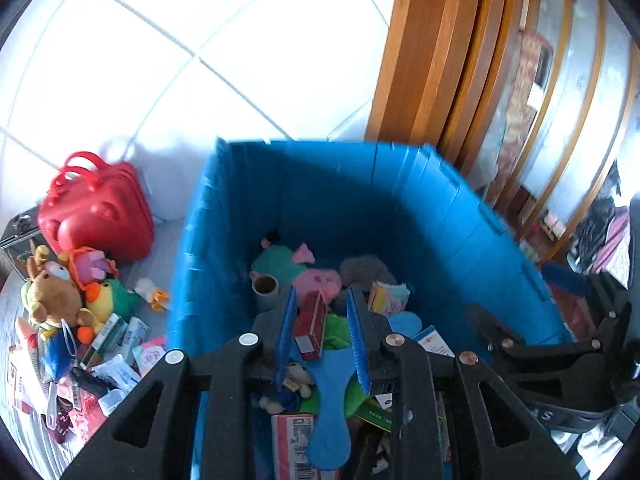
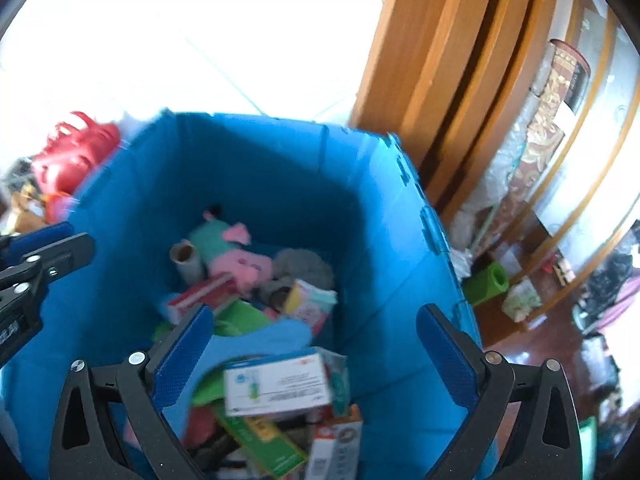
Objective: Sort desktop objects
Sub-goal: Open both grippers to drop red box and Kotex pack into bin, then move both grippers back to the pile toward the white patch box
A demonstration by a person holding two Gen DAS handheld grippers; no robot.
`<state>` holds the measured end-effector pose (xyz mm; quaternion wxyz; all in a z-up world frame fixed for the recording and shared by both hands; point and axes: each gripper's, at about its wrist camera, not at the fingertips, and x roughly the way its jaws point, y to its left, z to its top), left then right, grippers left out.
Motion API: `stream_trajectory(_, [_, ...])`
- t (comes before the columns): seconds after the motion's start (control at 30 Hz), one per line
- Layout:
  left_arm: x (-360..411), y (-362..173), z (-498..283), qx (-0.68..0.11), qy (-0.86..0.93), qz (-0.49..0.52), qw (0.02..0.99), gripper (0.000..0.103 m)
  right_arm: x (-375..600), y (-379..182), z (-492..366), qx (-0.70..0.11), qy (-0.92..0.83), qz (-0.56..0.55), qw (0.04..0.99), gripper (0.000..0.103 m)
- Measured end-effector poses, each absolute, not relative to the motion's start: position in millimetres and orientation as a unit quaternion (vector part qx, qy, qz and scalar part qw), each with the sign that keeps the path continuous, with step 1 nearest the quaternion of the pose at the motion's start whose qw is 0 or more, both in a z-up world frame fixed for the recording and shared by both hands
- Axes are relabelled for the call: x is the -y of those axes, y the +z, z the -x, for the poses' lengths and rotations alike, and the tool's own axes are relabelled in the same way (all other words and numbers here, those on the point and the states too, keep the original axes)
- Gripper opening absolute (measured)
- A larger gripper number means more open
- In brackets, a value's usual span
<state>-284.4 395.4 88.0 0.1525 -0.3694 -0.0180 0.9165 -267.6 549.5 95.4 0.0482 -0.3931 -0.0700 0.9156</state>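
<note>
A blue bin (image 1: pixel 224 248) holds a pink plush pig (image 1: pixel 320 282), a cardboard tube (image 1: pixel 265 286), a red box (image 1: pixel 310 326), a flat blue felt shape (image 1: pixel 332 408) and several cartons. My left gripper (image 1: pixel 322 312) hangs over the bin, jaws a little apart, nothing between them. In the right wrist view the bin (image 2: pixel 120 264) fills the middle. My right gripper (image 2: pixel 314 326) is wide open above it. A white carton (image 2: pixel 278 386) lies or falls just below its jaws. The right gripper also shows in the left wrist view (image 1: pixel 560 308).
Left of the bin lies a pile of plush toys (image 1: pixel 60 296) and small boxes (image 1: pixel 120 340), with a red toy case (image 1: pixel 96 212) behind. A wooden cabinet (image 1: pixel 436 52) stands at the right. A green roll (image 2: pixel 486 282) lies on the floor beside it.
</note>
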Motion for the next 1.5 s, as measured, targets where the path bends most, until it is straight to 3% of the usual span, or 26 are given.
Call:
stream_trajectory(0.17, [-351.2, 103.4, 244.1, 0.036, 0.935, 0.322, 0.145, 0.026, -512.4, 112.2, 231.0, 0.052, 0.936, 0.349, 0.011, 0.103])
stream_trajectory(0.23, [-331.1, 105.1, 227.5, 0.043, 0.941, 0.309, 0.135, 0.034, -492.8, 115.6, 217.8, 0.051, 0.942, 0.333, -0.004, 0.103])
stream_trajectory(0.3, [-308.8, 106.3, 209.7, 0.050, 0.949, 0.288, 0.119, 0.054, -471.8, 117.4, 205.4, 0.048, 0.947, 0.318, -0.022, 0.103])
stream_trajectory(0.37, [-288.1, 106.7, 190.9, 0.044, 0.959, 0.263, 0.097, 0.065, -451.8, 116.5, 195.1, 0.044, 0.951, 0.305, -0.036, 0.103])
stream_trajectory(0.5, [-234.6, 99.5, 157.4, 0.042, 0.970, 0.233, 0.049, 0.075, -401.5, 113.4, 177.2, 0.042, 0.955, 0.285, -0.077, 0.103])
stream_trajectory(0.97, [-13.9, 42.2, 98.8, 0.073, 0.962, 0.226, -0.132, 0.079, -230.3, 90.8, 152.8, 0.041, 0.949, 0.228, -0.214, 0.103])
stream_trajectory(1.27, [97.4, -38.3, 106.6, 0.095, 0.927, 0.316, -0.179, 0.079, -179.7, 1.9, 189.7, 0.030, 0.925, 0.321, -0.203, 0.103])
stream_trajectory(1.5, [123.1, -90.7, 141.3, 0.101, 0.914, 0.358, -0.160, 0.079, -170.0, -75.8, 213.6, 0.035, 0.909, 0.383, -0.160, 0.103])
